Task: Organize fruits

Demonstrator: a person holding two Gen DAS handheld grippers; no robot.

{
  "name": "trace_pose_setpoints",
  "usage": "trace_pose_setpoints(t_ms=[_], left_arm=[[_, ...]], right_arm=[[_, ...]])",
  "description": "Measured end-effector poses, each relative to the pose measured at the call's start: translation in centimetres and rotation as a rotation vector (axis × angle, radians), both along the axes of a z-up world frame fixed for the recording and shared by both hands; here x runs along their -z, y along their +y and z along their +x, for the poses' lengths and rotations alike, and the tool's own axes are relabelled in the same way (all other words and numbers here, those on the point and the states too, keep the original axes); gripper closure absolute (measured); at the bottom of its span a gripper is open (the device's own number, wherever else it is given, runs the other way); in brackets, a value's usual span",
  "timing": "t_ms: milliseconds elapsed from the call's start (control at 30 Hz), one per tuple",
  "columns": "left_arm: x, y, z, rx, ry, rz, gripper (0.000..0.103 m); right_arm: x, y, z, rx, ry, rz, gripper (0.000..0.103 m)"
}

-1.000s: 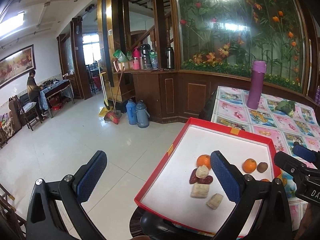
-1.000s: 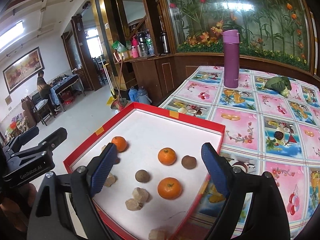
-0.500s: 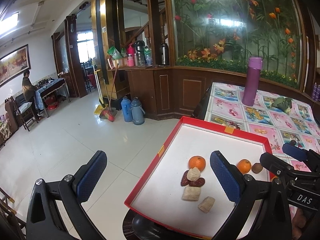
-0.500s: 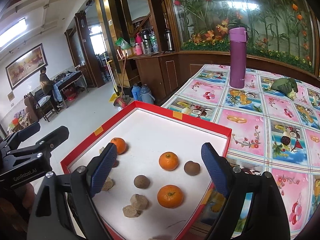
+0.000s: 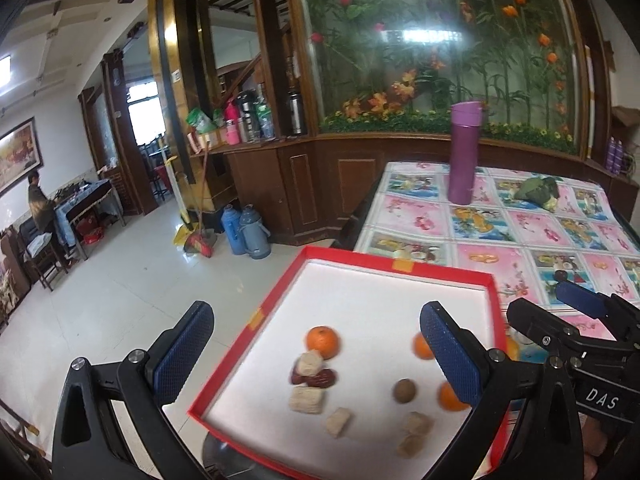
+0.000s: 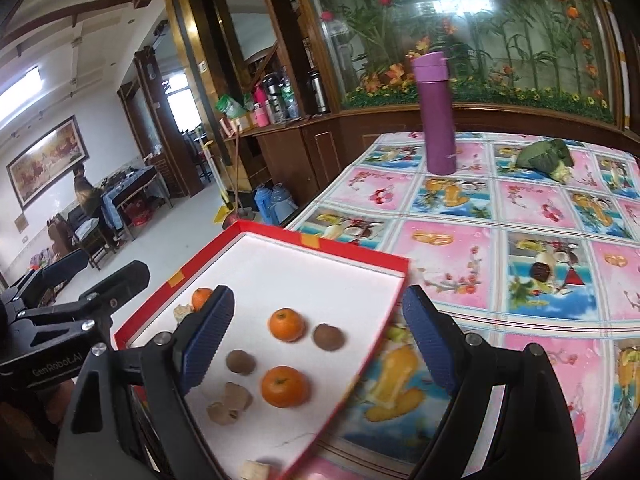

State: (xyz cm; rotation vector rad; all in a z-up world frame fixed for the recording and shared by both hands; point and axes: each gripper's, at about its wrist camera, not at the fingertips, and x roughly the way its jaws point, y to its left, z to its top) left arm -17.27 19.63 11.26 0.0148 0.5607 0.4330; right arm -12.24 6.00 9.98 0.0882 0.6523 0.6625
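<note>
A red-rimmed white tray sits at the table's near-left corner, overhanging the edge. It holds three oranges, brown round fruits, dark red dates and several tan chunks. My left gripper hovers open above the tray's left half. Also open, my right gripper hangs over the tray's right side; the oranges lie below its gap. Each gripper appears in the other's view.
A purple flask and a green vegetable stand far back on the patterned tablecloth. Left of the table the tiled floor drops away, with blue thermos jugs, a broom, wooden cabinets and a seated person far off.
Both views have shifted: the tray now lies more to the left and lower under the right gripper, and more fruit shows in the left wrist view. Both grippers stay open.
</note>
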Motion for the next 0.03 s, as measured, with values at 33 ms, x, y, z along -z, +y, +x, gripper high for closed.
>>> trace_pose_setpoints(t_ms=[33], left_arm=[[-0.19, -0.72, 0.27, 0.017, 0.0, -0.002, 0.0]], right_arm=[[-0.12, -1.0, 0.18, 0.018, -0.001, 0.005, 0.016]])
